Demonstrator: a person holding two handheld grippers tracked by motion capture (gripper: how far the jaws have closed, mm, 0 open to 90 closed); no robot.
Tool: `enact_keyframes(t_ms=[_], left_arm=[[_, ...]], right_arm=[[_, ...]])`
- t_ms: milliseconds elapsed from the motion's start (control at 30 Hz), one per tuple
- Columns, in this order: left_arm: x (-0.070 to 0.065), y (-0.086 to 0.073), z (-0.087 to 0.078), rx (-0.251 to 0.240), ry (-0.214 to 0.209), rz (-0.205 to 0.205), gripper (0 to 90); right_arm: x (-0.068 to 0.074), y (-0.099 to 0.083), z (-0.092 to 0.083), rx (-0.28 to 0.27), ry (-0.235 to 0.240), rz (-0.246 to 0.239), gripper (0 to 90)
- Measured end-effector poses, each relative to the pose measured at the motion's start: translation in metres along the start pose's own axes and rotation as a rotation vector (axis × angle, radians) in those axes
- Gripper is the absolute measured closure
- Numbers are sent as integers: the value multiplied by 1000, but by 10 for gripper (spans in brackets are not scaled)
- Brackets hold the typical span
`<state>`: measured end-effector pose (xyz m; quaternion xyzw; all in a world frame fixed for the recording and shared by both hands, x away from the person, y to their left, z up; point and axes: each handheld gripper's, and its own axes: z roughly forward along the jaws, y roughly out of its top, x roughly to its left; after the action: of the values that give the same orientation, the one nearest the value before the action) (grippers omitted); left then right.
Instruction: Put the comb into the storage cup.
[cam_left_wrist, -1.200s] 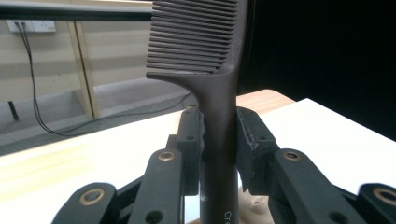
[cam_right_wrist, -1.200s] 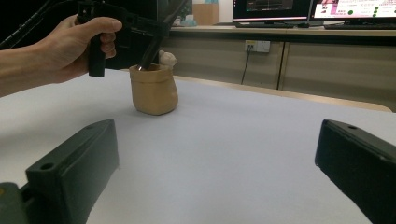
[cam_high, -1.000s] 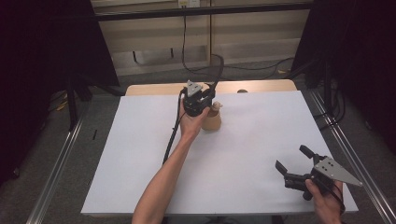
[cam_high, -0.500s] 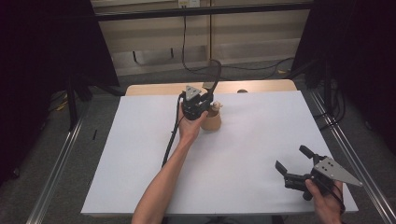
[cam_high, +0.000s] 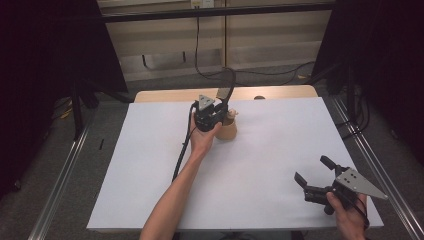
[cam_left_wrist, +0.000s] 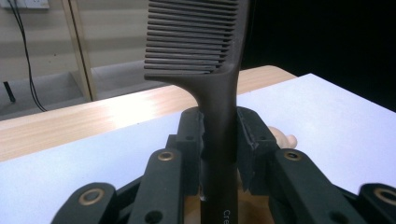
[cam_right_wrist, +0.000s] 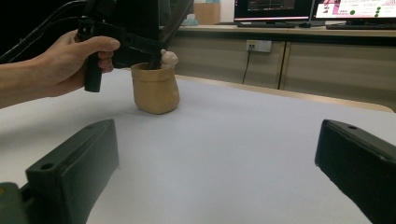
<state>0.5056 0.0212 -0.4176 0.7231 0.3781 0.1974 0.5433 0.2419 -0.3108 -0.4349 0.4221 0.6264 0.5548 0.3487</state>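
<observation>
Two hands hold grippers, and both sit almost where they were a second ago; the left gripper (cam_high: 218, 111) has barely shifted over the tan pot (cam_high: 227, 131). Its jaws pinch the black comb (cam_left_wrist: 219, 93) by the handle, right above the pot at the far side of the worktop (cam_high: 260, 165). The comb's lower end is hidden. Writing on the handle is cut off and reads "Cre". The right gripper (cam_high: 312, 174) rests near the front right corner, jaws spread wide and empty.
</observation>
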Motion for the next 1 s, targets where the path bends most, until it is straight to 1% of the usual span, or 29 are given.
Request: enact_keyframes(t_ms=[100,500,567,700,733,767,833,900,967,1000], left_arm=[[-1,-2,1,20,7,-2,728],[2,-5,1,50,1,-8,724],[1,-5,1,57,5,3,724],[1,-4,0,63,4,11,718],[1,-4,0,75,6,21,713],[1,-3,-1,80,3,24,707],[1,-2,-1,81,6,42,689],[0,-2,-1,82,22,76,647],[1,-2,-1,89,27,67,612],[2,-2,-1,86,23,57,606]], right_arm=[[0,0,0,1,-1,-1,0],[0,0,1,4,3,-5,0],[0,0,1,8,3,-7,0],[1,0,1,8,4,-5,0],[1,0,1,7,4,-5,0],[1,0,1,7,3,-5,0],[1,0,1,8,3,-5,0],[1,0,1,9,3,-4,0],[1,0,1,8,5,-8,0],[1,0,1,7,5,-6,0]])
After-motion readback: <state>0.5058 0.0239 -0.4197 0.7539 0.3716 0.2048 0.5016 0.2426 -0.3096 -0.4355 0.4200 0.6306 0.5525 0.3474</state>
